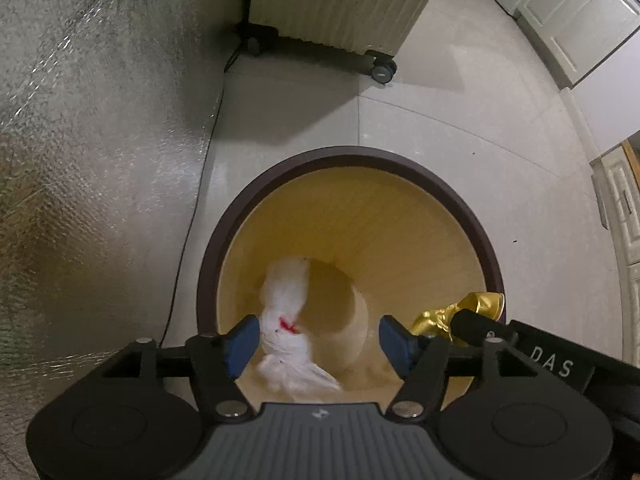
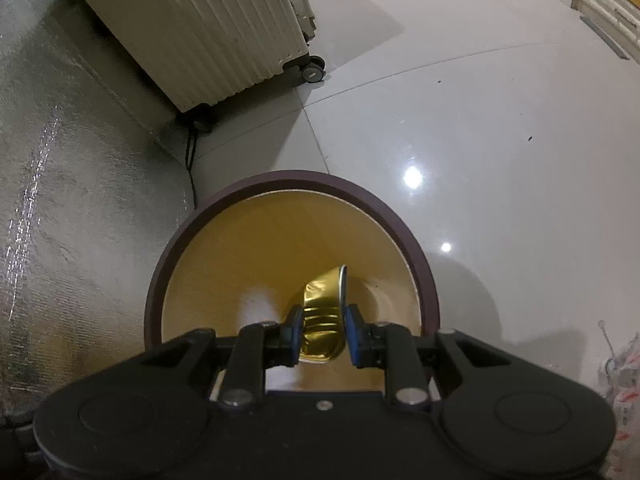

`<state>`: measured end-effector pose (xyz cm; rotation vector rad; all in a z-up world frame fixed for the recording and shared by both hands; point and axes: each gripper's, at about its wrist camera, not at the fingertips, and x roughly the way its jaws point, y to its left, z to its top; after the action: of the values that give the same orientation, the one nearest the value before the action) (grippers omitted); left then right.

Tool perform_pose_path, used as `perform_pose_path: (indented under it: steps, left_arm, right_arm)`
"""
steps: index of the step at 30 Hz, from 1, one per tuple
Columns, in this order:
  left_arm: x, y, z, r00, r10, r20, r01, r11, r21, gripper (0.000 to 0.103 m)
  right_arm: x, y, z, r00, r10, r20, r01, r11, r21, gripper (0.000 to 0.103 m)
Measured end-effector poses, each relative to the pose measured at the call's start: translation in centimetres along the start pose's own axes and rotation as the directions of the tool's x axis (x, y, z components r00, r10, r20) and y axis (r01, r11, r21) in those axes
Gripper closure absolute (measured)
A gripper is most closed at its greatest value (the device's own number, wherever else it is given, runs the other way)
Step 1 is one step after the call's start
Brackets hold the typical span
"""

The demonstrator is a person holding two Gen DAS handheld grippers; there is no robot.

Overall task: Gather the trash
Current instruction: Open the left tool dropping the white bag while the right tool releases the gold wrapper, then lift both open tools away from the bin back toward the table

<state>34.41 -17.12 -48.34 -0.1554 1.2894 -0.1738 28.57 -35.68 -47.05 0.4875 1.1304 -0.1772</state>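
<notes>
A round bin (image 1: 352,156) with a dark brown rim and pale wooden inside stands on the floor below both grippers; it also shows in the right wrist view (image 2: 288,178). My left gripper (image 1: 320,338) is open above the bin. A white crumpled bag with a red mark (image 1: 286,308) is blurred between its fingers and seems to be dropping free. My right gripper (image 2: 322,334) is shut on a crushed gold can (image 2: 322,320) and holds it over the bin's mouth. The can also shows in the left wrist view (image 1: 460,312), at the bin's right rim.
A cream ribbed suitcase on wheels (image 1: 344,4) stands beyond the bin. A silver foil sheet (image 1: 88,160) covers the left side, with a black cable (image 1: 188,240) along its edge. White cabinets (image 1: 580,20) line the far right. A bag of litter (image 2: 620,380) lies right of the bin.
</notes>
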Motion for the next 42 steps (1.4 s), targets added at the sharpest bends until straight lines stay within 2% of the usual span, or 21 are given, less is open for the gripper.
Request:
perform_pose_path:
  steps: [4,16,18,21,24,26,28,31,34,42]
  left_arm:
    - [-0.3,0.1,0.0,1.0,0.025,0.001,-0.025,1.0,0.011,0.03]
    - [-1.9,0.9,0.1,0.995,0.103,-0.015,-0.103,0.994,0.032,0.028]
    - [-2.2,0.9,0.0,0.993,0.115,-0.024,-0.114,0.993,0.041,0.027]
    - [-2.8,1.1,-0.3,0.99,0.137,-0.03,-0.136,0.989,0.052,0.018]
    - [-3.4,1.3,-0.6,0.988,0.152,-0.032,-0.149,0.986,0.068,0.014]
    - [-3.7,1.5,-0.8,0.987,0.159,-0.033,-0.156,0.985,0.07,0.008]
    - [-4.1,1.7,-0.9,0.984,0.175,-0.035,-0.172,0.982,0.074,0.001]
    - [-4.7,1.9,-1.2,0.976,0.216,-0.035,-0.213,0.973,0.086,0.0]
    - [-5.3,2.5,-1.4,0.975,0.221,-0.039,-0.217,0.973,0.084,0.0]
    - [-7.8,2.8,-2.3,0.979,0.205,-0.013,-0.203,0.975,0.087,0.0]
  right_arm:
    - [0.1,-0.1,-0.1,1.0,-0.013,-0.014,0.013,1.0,-0.01,0.074]
    - [-0.7,0.0,-0.3,0.995,-0.088,-0.043,0.083,0.993,-0.088,0.072]
    - [-1.1,-0.1,-0.3,0.994,-0.104,-0.046,0.098,0.989,-0.111,0.068]
    - [-1.7,-0.3,-0.4,0.991,-0.124,-0.04,0.118,0.984,-0.136,0.058]
    - [-2.5,-0.6,-0.5,0.988,-0.151,-0.028,0.145,0.979,-0.146,0.045]
    - [-2.9,-0.8,-0.6,0.984,-0.177,-0.023,0.172,0.974,-0.148,0.029]
    - [-3.3,-0.9,-0.7,0.982,-0.19,-0.018,0.185,0.97,-0.158,0.023]
    - [-3.9,-1.1,-1.0,0.98,-0.201,-0.011,0.196,0.966,-0.172,0.017]
    - [-4.5,-1.0,-1.3,0.979,-0.206,-0.003,0.202,0.962,-0.183,0.001]
    - [-6.6,-0.1,-1.7,0.977,-0.211,0.026,0.212,0.953,-0.218,0.0]
